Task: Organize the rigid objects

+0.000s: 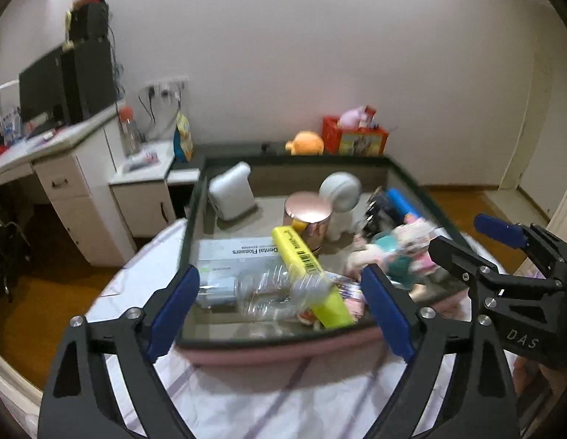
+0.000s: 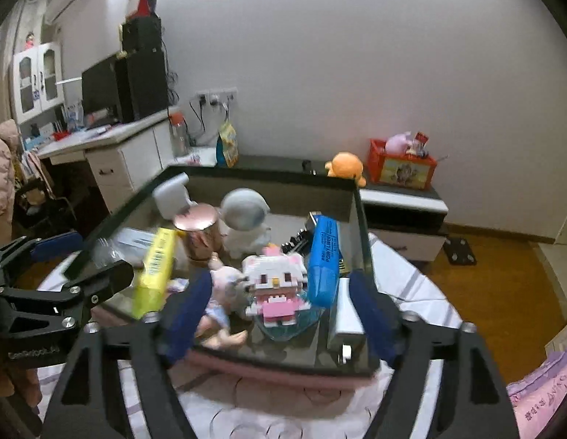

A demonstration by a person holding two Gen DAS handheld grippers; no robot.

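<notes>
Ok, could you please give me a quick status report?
Left claw open, empty. Right claw open, empty. Box packed: yellow highlighter, blue highlighter. Nothing blocking.

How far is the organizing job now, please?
Mostly done, it seems: the yellow box, blue box, block cat figure and other things lie in the storage box. The left gripper and right gripper are open and empty. No loose items visible outside.

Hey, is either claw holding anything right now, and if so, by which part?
Nothing is held. The left claw and right claw both stand open above the near edge of the storage box, pads touching nothing.
</notes>
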